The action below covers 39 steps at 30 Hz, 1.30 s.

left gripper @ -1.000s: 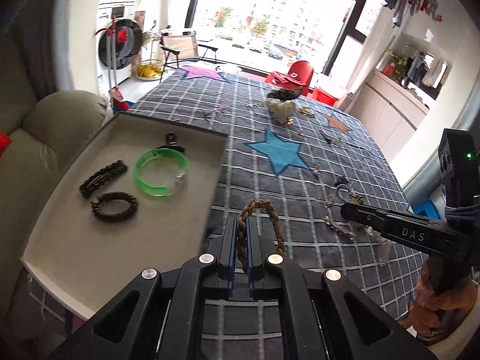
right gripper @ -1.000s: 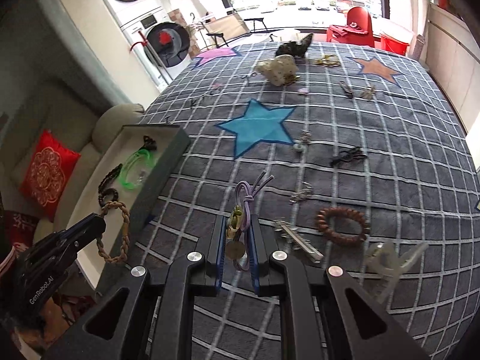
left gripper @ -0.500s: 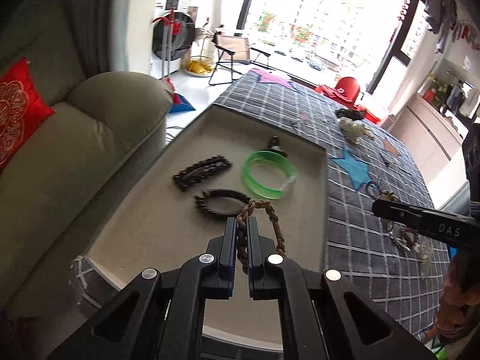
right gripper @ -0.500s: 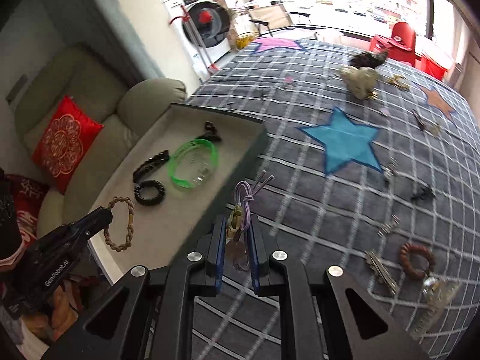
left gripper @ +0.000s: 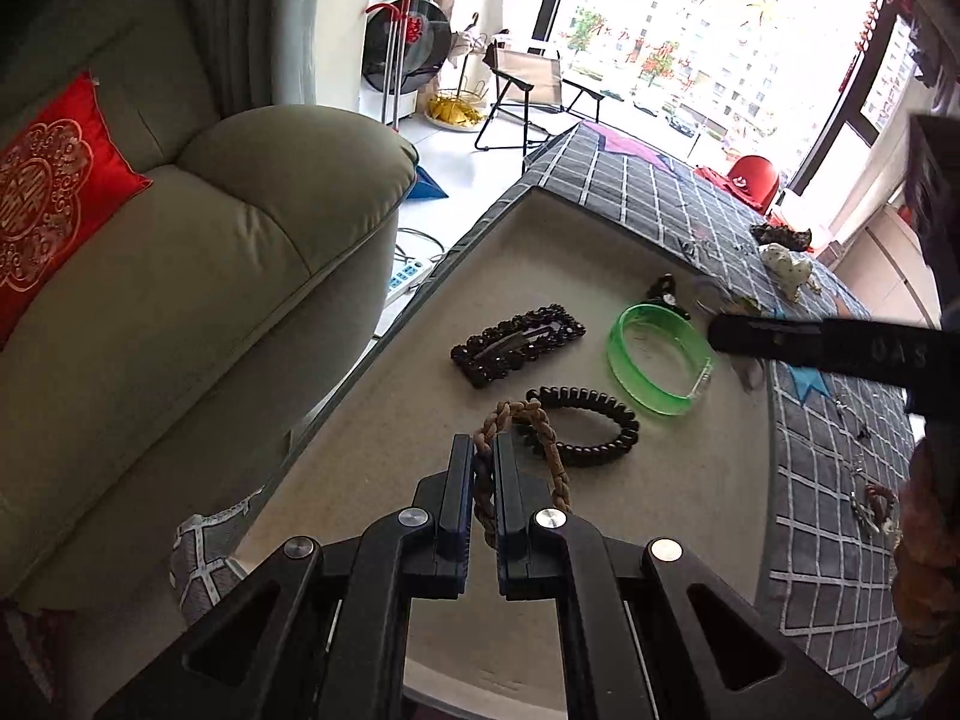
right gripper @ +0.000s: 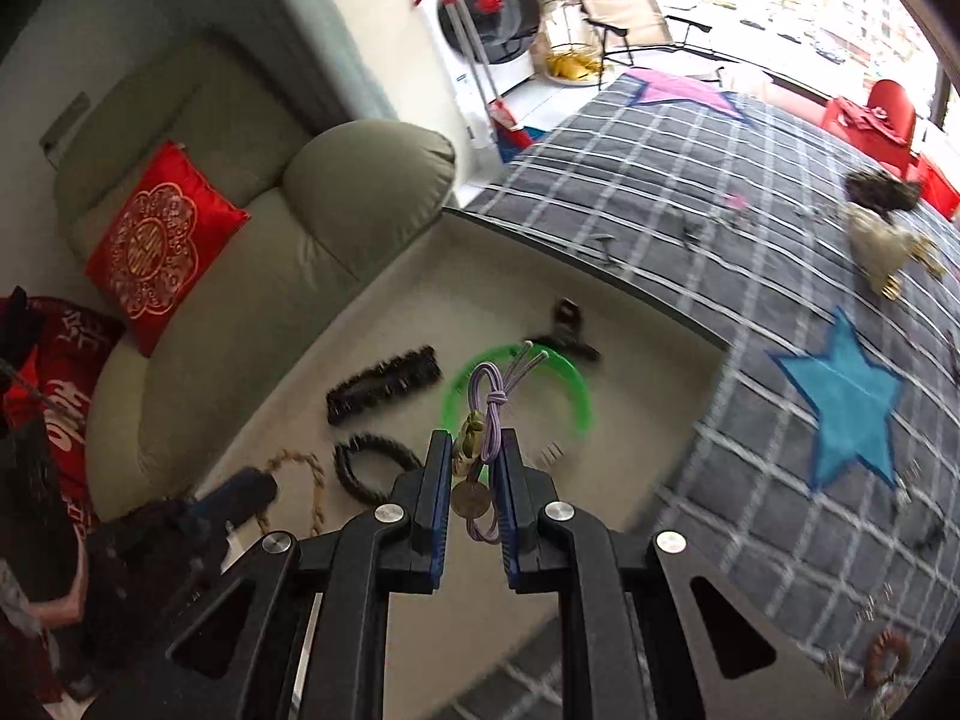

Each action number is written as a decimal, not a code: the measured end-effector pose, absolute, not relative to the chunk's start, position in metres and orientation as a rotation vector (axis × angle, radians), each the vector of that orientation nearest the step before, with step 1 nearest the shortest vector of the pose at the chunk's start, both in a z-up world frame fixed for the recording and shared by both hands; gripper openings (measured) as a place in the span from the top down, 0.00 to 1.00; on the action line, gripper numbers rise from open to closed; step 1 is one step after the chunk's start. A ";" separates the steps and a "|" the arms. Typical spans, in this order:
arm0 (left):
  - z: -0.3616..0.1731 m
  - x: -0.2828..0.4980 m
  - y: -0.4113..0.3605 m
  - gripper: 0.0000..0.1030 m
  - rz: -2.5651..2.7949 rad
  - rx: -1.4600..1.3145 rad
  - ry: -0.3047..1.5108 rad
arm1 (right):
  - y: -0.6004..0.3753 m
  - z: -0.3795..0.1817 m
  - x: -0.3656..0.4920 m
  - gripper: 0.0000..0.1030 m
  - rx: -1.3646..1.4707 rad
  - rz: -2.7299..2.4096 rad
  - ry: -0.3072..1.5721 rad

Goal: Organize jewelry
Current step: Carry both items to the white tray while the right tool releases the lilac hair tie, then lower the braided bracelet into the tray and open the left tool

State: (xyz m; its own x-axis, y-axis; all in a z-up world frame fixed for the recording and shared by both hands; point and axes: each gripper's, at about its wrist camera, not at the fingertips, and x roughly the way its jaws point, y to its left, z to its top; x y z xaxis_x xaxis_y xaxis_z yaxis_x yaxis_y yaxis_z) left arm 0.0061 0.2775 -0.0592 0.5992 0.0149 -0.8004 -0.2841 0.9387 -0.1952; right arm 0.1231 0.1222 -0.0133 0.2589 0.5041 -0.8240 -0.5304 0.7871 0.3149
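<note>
My left gripper (left gripper: 482, 450) is shut on a brown braided bracelet (left gripper: 543, 438) and holds it over the near part of the beige tray (left gripper: 690, 480). My right gripper (right gripper: 474, 444) is shut on a purple cord charm with a coin (right gripper: 486, 420) above the tray (right gripper: 420, 600). In the tray lie a green bangle (left gripper: 657, 357), a black coiled hair tie (left gripper: 585, 432), a black beaded clip (left gripper: 516, 345) and a small black clip (left gripper: 666, 291). The right gripper's finger (left gripper: 828, 348) reaches over the bangle in the left wrist view.
A grey checked cloth with stars (right gripper: 780, 240) covers the table, with several loose jewelry pieces, a brown bead bracelet (right gripper: 888, 657) and a pale ornament (right gripper: 879, 246). A green-grey sofa (left gripper: 180, 300) with a red cushion (right gripper: 159, 246) stands left of the tray.
Both grippers have swung left from the cloth to over the tray, each still holding its piece. The right gripper now hangs above the green bangle.
</note>
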 end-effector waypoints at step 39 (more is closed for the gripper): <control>-0.069 0.018 0.250 0.92 0.277 -0.152 0.996 | 0.153 -0.031 0.165 0.46 0.016 0.720 1.102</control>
State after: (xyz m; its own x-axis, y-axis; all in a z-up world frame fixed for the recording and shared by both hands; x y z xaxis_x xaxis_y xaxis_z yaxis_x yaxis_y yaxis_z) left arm 0.0183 0.2497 -0.0686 0.5122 0.1604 -0.8438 -0.2983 0.9545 0.0004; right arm 0.1645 0.1528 -0.0307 0.2515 0.5368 -0.8054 -0.5216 0.7761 0.3544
